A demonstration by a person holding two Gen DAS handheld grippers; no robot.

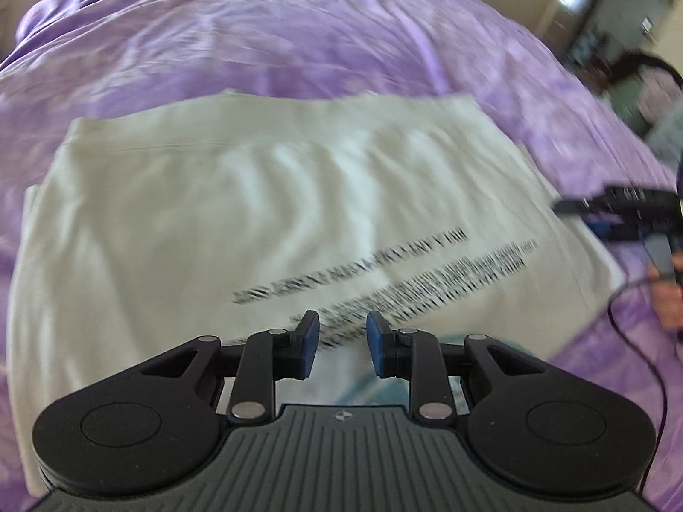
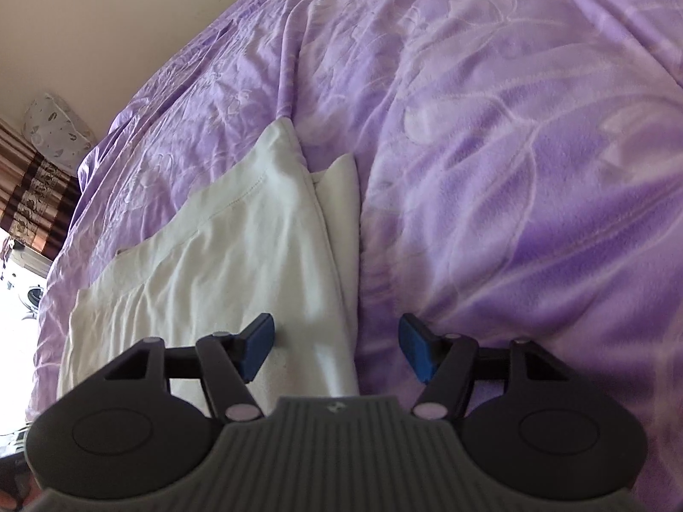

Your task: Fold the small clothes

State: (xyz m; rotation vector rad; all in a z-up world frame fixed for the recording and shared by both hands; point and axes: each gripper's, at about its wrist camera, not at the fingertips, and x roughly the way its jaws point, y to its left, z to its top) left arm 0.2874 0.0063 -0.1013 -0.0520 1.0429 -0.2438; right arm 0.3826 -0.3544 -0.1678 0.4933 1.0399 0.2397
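Left gripper (image 1: 340, 343) and right gripper (image 2: 335, 347) both hang open, empty, over the white shirt (image 1: 239, 213) on the purple blanket (image 2: 512, 170)

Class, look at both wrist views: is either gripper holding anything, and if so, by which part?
Nothing is held. The left gripper and right gripper both stand open above the folded white cotton garment on the purple bedspread.

Soft daylight is filling both views. Motion blur is smearing the black lettering (image 1: 384, 273) on the white shirt (image 1: 205, 222), and the purple blanket (image 2: 512, 149) around the shirt is bending at the fisheye edges. Left of the shirt, a window area (image 2: 17, 281) is glaring white.
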